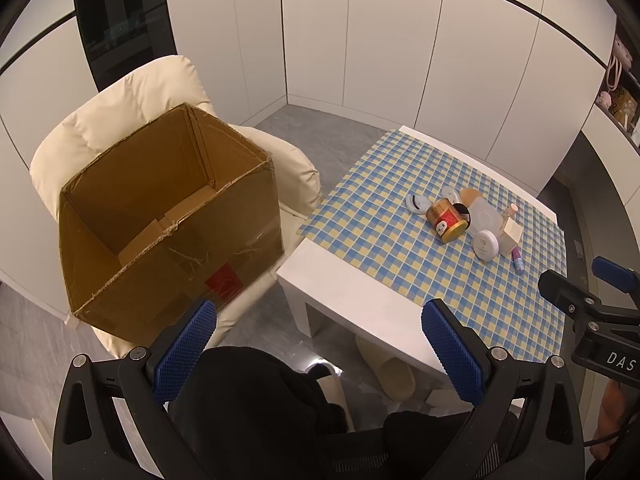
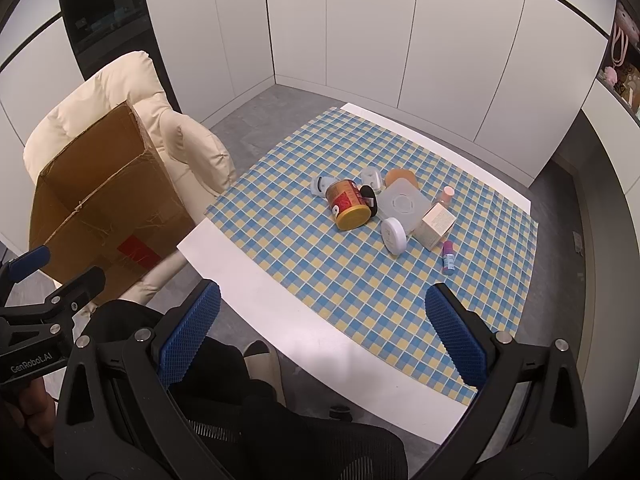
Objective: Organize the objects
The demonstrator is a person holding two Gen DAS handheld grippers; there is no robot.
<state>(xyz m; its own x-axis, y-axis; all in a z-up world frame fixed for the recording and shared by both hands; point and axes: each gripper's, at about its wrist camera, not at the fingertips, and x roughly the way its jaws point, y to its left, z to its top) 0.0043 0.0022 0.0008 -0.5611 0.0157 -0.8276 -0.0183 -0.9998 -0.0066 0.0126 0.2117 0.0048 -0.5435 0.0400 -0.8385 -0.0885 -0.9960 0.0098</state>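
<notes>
An open, empty cardboard box [image 1: 168, 216] sits on a cream armchair [image 1: 120, 104], left of the table; it also shows in the right wrist view [image 2: 108, 208]. A cluster of small items lies on the checked cloth [image 2: 360, 280]: a gold and red can [image 2: 347, 204] on its side, a round white jar [image 2: 394, 236], a clear square lid [image 2: 402, 203], a small cream carton [image 2: 436, 220], a purple tube [image 2: 448, 258]. My left gripper [image 1: 320, 344] is open and empty, held above my lap. My right gripper [image 2: 322, 332] is open and empty, over the table's near edge.
The white low table [image 1: 352, 292] stands in front of me. Slippers [image 1: 392, 372] lie under it on the grey floor. White cabinet doors [image 2: 360, 40] line the back wall. Shelves with soft toys [image 1: 620, 92] are at far right.
</notes>
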